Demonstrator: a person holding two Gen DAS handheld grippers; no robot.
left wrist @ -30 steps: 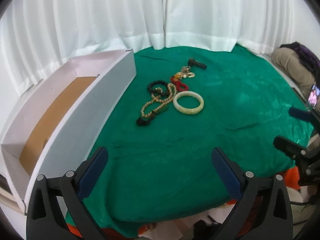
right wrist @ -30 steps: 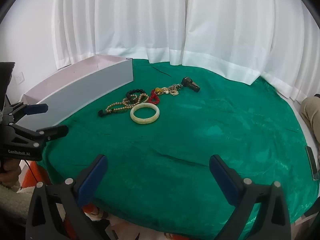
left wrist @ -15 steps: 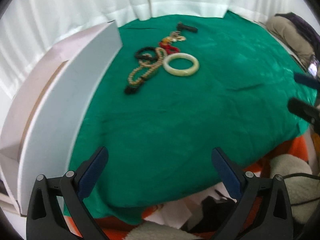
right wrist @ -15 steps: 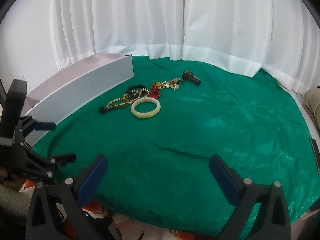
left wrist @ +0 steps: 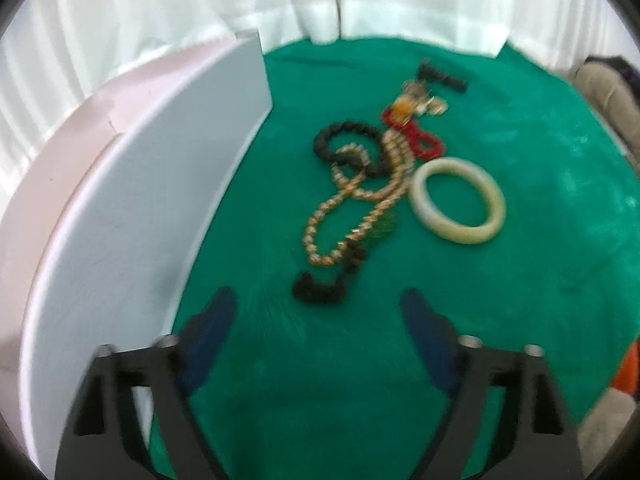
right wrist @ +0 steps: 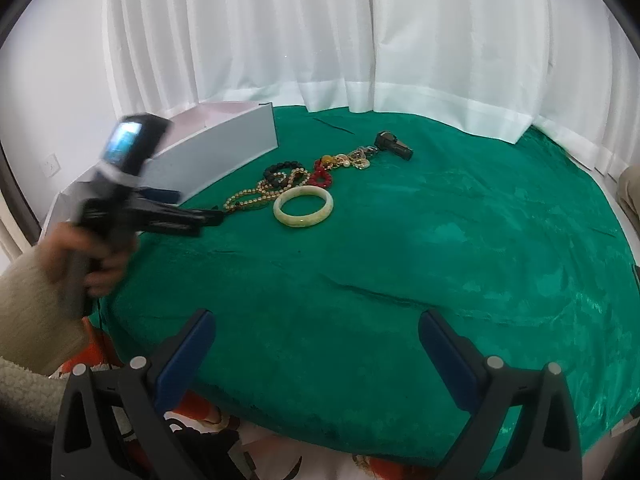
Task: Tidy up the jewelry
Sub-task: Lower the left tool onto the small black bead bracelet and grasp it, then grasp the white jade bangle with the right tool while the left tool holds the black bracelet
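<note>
A heap of jewelry lies on the green cloth: a pale jade bangle, a gold bead necklace, a black bead bracelet, a red bead piece, small gold charms and a dark cylinder. My left gripper is open and empty, just short of the necklace's black tassel; it also shows in the right wrist view. My right gripper is open and empty near the front edge.
A long white box stands on the left, close beside my left gripper. White curtains hang behind the table. The green cloth covers the round table. An orange item lies off the right edge.
My left gripper has moved forward over the cloth, close up to the necklace end beside the white box. My right gripper has stayed about where it was.
</note>
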